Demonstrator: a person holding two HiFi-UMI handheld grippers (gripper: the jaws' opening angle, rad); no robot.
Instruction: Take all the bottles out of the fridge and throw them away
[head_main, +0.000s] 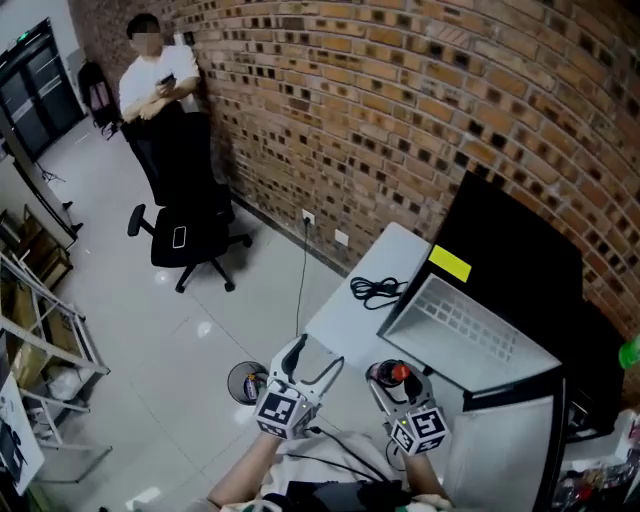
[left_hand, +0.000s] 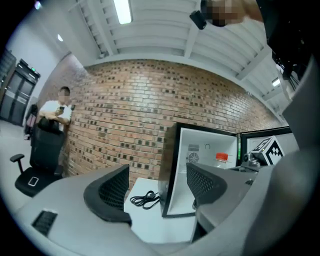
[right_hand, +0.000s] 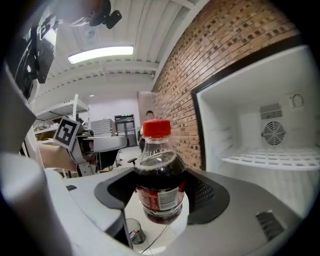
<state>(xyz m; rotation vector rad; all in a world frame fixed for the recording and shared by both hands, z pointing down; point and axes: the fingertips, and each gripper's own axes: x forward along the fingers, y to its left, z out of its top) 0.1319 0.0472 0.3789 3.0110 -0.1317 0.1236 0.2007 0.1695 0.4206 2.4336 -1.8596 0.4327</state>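
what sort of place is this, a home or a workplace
Probably a workplace, an office or lab room: a brick wall, a black office chair on a tiled floor, metal shelving at the side, and a mini fridge on a white table.

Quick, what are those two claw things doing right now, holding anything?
Left gripper: open, empty.
Right gripper: closed on a clear plastic bottle of dark soda with a red cap.

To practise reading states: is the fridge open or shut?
Open: the fridge shows its white interior, wire shelf and rear fan in the right gripper view.
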